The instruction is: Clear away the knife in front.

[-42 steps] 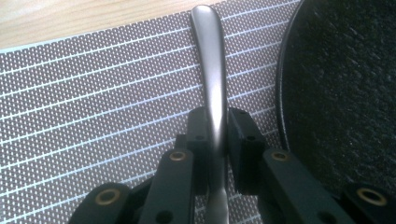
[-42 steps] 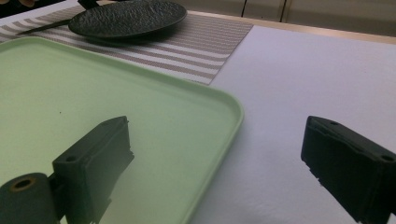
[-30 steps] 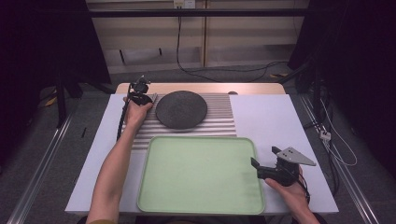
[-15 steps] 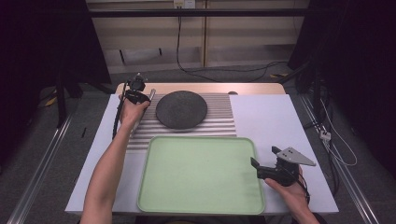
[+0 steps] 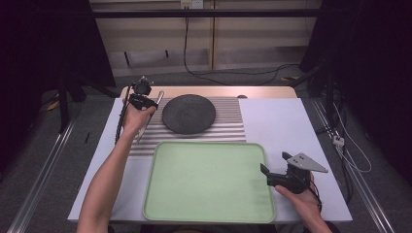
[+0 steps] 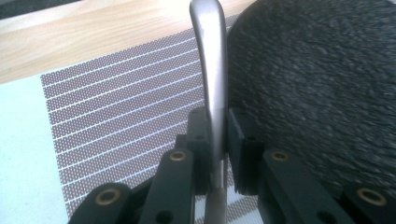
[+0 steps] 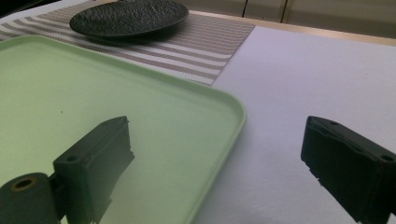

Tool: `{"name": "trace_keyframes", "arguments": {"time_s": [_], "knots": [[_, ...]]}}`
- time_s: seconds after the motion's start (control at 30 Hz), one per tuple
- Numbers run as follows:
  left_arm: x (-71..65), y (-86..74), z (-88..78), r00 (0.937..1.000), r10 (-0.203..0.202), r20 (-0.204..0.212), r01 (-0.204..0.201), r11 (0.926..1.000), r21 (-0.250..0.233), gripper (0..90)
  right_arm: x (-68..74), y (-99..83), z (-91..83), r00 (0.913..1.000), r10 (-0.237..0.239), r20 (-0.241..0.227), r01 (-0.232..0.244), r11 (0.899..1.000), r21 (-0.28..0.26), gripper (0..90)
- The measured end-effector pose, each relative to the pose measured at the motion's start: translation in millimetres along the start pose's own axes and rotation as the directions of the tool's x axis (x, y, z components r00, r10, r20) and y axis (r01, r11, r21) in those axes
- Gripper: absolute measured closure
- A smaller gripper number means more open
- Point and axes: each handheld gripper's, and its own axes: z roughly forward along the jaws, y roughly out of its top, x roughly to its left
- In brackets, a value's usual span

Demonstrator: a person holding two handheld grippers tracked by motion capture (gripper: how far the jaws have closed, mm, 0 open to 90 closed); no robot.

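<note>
My left gripper (image 5: 141, 97) is at the far left of the striped placemat (image 5: 228, 124), shut on a slim silver metal utensil (image 5: 156, 101). In the left gripper view its handle (image 6: 211, 79) stands upright between the pads, and the gripper (image 6: 217, 140) hangs over the placemat (image 6: 116, 112) beside a dark textured plate (image 6: 317, 84). That round plate (image 5: 188, 114) rests on the placemat. My right gripper (image 5: 267, 172) sits open and empty at the right rim of a pale green tray (image 5: 209, 179). In the right gripper view its jaws (image 7: 224, 154) straddle the tray's edge (image 7: 233, 112).
A white mat (image 5: 282, 126) covers the table, with bare room to the right of the tray. The wooden table edge (image 5: 218, 91) runs along the far side. Cables lie on the floor behind and to the right (image 5: 340, 141).
The left gripper has lifted slightly off the placemat with the utensil still in its jaws. The right gripper has stayed in place.
</note>
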Motion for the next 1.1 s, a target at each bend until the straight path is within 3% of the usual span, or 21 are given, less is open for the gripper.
{"name": "trace_keyframes", "arguments": {"time_s": [0.37,0.4,0.57,0.97,1.1], "knots": [[-7.5,-9.8,-22.2,0.9989,0.029,0.037,-0.027,0.999,-0.036,79.8,1.1,0.7,-1.1,1.0,-0.003,-0.002,0.003,1.0,-0.004,8.1],[-8.6,-11.5,-23.1,0.9988,0.023,0.044,-0.021,0.9989,-0.041,79.7,1.2,0.7,-0.9,1.0,-0.003,-0.003,0.003,1.0,-0.004,8.1],[-16.3,-19.3,-26.1,0.9954,0.072,0.062,-0.07,0.9966,-0.043,79.7,0.9,0.8,-0.4,1.0,-0.003,-0.002,0.002,1.0,-0.005,8.1],[-32.6,-35.7,-36.3,0.9918,0.083,0.097,-0.078,0.9953,-0.058,79.7,2.5,0.4,-3.9,1.0,-0.004,-0.002,0.004,1.0,-0.009,8.1],[-39.0,-39.7,-40.2,0.9893,0.105,0.102,-0.1,0.9938,-0.048,79.7,2.6,0.6,-3.1,1.0,-0.005,-0.001,0.005,1.0,-0.007,8.1]]}}
